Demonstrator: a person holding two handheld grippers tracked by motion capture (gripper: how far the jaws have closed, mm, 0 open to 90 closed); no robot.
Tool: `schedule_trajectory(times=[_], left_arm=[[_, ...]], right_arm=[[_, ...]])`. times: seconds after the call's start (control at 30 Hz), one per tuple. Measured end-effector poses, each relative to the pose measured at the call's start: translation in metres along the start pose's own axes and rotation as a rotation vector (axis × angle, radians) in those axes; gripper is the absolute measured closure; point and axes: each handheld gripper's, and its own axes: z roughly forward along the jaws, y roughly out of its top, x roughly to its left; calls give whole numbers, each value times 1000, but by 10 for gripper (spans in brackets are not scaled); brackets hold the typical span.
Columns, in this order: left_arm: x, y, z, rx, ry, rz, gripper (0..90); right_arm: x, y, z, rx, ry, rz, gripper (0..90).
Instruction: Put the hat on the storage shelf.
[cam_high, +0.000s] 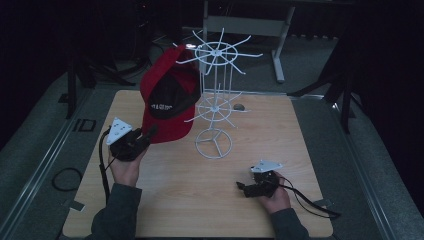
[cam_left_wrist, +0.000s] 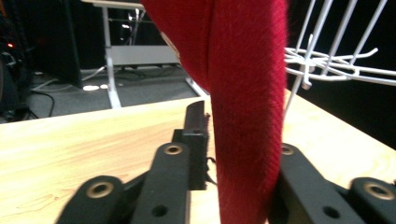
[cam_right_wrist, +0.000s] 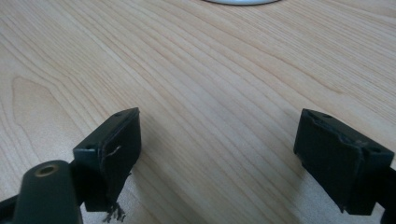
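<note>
A red cap (cam_high: 167, 100) with a black front panel hangs tilted beside a white wire rack (cam_high: 216, 95) with spoke hooks on two tiers. My left gripper (cam_high: 147, 136) is shut on the cap's lower edge, left of the rack's round base. In the left gripper view the red fabric (cam_left_wrist: 247, 93) runs down between the jaws, hiding the right one, and the rack's hooks (cam_left_wrist: 327, 56) show at the right. My right gripper (cam_high: 241, 186) rests low on the wooden table (cam_high: 280, 140) at the front right, open. Its jaws (cam_right_wrist: 233, 149) stand wide apart over bare wood.
A small dark object (cam_high: 239, 106) lies on the table behind the rack. A grey desk frame (cam_high: 279, 55) stands on the floor beyond the table. A cable loop (cam_high: 65, 178) lies on the floor at the left. The rack's base rim (cam_right_wrist: 243, 1) edges the right gripper view's top.
</note>
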Motion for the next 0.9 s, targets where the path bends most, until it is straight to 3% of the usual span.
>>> schedule_trajectory(times=[0.1, 0.3, 0.5, 0.73, 0.9], left_arm=[[0, -1, 2, 14, -1, 4, 676], [3, -4, 7, 60, -17, -26, 529], [8, -8, 9, 104, 28, -48, 420], [11, -11, 10, 144, 37, -48, 309], [12, -15, 11, 158, 33, -51, 288]], right_arm=[[0, 0, 0, 0, -1, 0, 147], [0, 0, 0, -2, -1, -3, 147], [0, 0, 0, -1, -1, -2, 147], [0, 0, 0, 0, -2, -3, 147], [0, 0, 0, -1, -1, -5, 147]])
